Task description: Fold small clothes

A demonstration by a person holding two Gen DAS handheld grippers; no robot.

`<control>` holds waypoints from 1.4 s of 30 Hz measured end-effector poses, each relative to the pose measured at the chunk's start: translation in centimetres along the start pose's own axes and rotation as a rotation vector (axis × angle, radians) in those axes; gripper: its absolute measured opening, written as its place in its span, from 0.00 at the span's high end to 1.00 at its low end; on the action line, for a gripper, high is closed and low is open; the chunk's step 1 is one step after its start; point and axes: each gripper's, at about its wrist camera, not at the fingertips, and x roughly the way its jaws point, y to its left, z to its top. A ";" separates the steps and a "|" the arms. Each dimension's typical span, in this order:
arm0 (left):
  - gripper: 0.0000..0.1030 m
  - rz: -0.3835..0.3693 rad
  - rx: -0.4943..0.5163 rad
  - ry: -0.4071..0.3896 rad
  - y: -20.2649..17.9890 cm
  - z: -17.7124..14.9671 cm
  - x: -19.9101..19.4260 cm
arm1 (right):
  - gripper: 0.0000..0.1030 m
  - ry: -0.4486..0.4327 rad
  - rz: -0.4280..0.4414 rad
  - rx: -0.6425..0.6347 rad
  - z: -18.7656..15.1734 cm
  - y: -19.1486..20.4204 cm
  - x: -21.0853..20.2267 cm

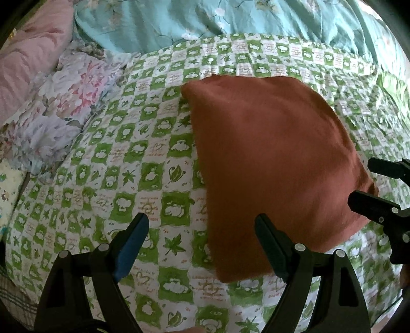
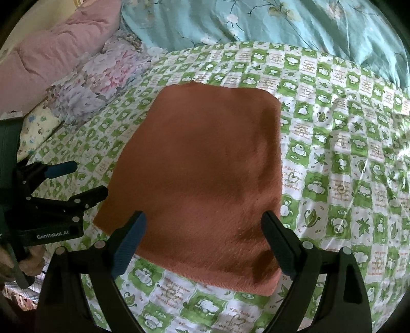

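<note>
Rust-red cloth (image 2: 202, 174) lies soft and limp, so I'd pinch its near hem, both my left gripper (image 1: 202, 243) and right gripper (image 2: 205, 240) spread wide, empty.

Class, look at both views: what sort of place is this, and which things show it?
Probably a bedroom, on a bed: a green checked sheet beneath the folded rust cloth, a teal floral quilt and a pink pillow.

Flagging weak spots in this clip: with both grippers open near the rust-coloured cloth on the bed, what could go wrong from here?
1. The rust-coloured cloth lies flat on the green checked sheet; a low pinch might catch the sheet too.
2. The left gripper and right gripper sit close at the near edge; they could bump while closing in.
3. The bedding looks soft and wrinkled, so a fold may land uneven.
</note>
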 end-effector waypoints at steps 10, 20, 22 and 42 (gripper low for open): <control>0.15 -0.016 -0.007 0.003 -0.5 0.7 0.2 | 0.12 -0.005 0.014 0.021 0.7 -0.4 0.4; 0.15 -0.022 -0.012 0.007 -0.7 0.9 0.3 | 0.12 -0.002 0.012 0.036 0.8 -0.5 0.8; 0.14 -0.023 -0.015 0.007 -0.7 0.9 0.3 | 0.12 -0.001 0.015 0.039 0.9 -0.6 0.9; 0.14 -0.040 -0.039 -0.007 -0.6 1.0 0.0 | 0.12 -0.002 0.017 0.045 1.1 -0.4 1.2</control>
